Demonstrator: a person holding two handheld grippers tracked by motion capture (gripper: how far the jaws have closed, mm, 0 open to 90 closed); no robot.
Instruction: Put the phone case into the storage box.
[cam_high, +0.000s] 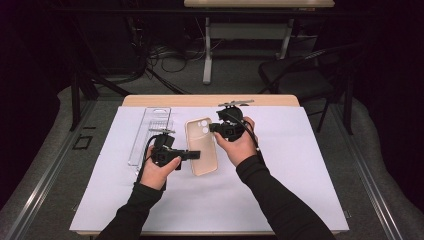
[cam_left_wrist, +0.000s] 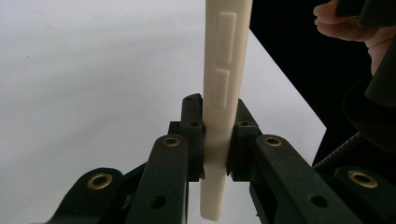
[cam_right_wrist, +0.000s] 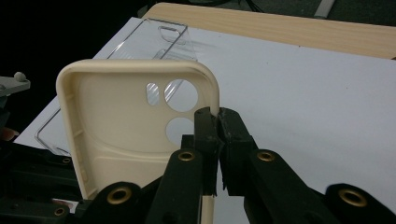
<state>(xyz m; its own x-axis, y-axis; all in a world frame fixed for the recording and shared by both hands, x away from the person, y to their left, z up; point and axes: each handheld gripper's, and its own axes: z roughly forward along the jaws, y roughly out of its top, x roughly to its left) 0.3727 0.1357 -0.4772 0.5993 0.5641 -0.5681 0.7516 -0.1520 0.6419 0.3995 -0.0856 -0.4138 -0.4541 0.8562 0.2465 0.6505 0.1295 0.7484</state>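
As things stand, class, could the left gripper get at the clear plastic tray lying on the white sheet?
Probably not yet. The left gripper is shut on the edge of the beige phone case, so it has nothing free to grasp with. The clear plastic tray lies close beside it with nothing between them.

A plain cream phone case (cam_high: 201, 146), clear plastic packaging (cam_high: 150, 134), black grippers, on a white table sheet (cam_high: 300, 165).

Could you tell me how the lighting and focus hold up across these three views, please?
High view: the white sheet is evenly lit while the surroundings fall to near black. Left gripper view: the phone case edge is sharp and the sheet is washed out. Right gripper view: the clear tray shows glare streaks; the near jaws look soft.
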